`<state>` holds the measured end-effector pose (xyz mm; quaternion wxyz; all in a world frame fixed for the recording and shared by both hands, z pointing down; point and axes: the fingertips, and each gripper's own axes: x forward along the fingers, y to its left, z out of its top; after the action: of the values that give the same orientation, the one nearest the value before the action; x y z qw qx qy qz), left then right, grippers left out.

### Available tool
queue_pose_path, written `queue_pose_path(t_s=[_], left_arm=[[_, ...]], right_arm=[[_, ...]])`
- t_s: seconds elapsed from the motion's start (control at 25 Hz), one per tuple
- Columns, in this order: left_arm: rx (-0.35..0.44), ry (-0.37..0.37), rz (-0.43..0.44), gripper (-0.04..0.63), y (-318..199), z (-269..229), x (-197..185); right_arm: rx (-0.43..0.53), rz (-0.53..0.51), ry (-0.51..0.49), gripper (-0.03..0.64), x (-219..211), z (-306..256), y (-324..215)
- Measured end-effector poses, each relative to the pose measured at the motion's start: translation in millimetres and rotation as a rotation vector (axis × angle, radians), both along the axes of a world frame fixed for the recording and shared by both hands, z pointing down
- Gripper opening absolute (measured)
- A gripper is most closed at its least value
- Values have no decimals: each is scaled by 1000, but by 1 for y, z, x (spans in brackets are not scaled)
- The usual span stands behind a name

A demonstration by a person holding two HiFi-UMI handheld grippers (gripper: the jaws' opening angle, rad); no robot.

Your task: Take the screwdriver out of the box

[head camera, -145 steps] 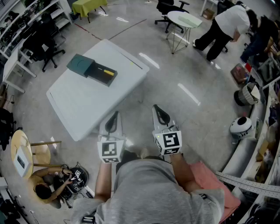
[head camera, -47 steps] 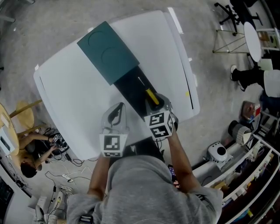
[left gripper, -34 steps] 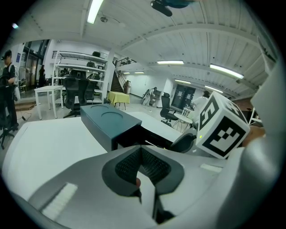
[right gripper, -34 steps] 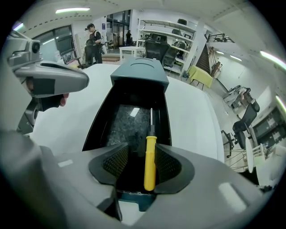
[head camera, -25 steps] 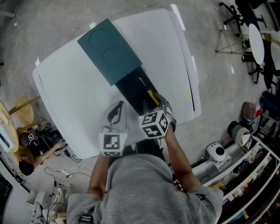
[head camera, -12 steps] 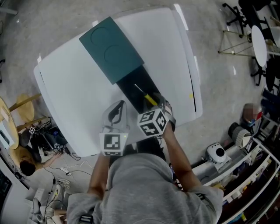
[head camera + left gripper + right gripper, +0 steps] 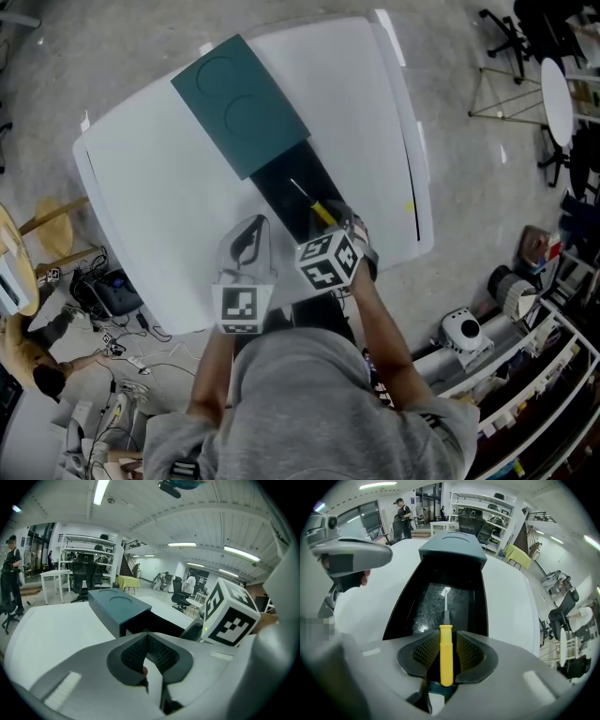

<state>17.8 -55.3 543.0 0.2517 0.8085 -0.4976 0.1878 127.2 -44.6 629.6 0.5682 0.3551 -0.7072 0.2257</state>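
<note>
White table [image 7: 150, 178] fills centre of head view. Round white table [image 7: 555, 89] and black office chair [image 7: 502, 26] upper right. Person [image 7: 33, 361] low on floor, lower left, with cables [image 7: 122, 342] strewn just beside. White domed device [image 7: 461, 328] lower right, near shelving [image 7: 548, 375].
</note>
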Motion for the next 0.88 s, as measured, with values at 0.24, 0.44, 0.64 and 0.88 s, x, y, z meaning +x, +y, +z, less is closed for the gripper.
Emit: queue_pose_path(t_s=[0.24,0.44,0.64,0.88], left_arm=[[1,-3,-13,12,1,-1,-4],[1,-3,-26,12,1,-2,-7],[2,-5,-31,12,3,-3,-8],[8,-8,-35,12,3,-4,-14]], right_arm=[[11,-12,23,80,3,1,-1],[1,-13,15,80,2,0,-1],[1,-15,9,78,3,-1,-1],[7,-5,-13,78,-1,-2,-1]])
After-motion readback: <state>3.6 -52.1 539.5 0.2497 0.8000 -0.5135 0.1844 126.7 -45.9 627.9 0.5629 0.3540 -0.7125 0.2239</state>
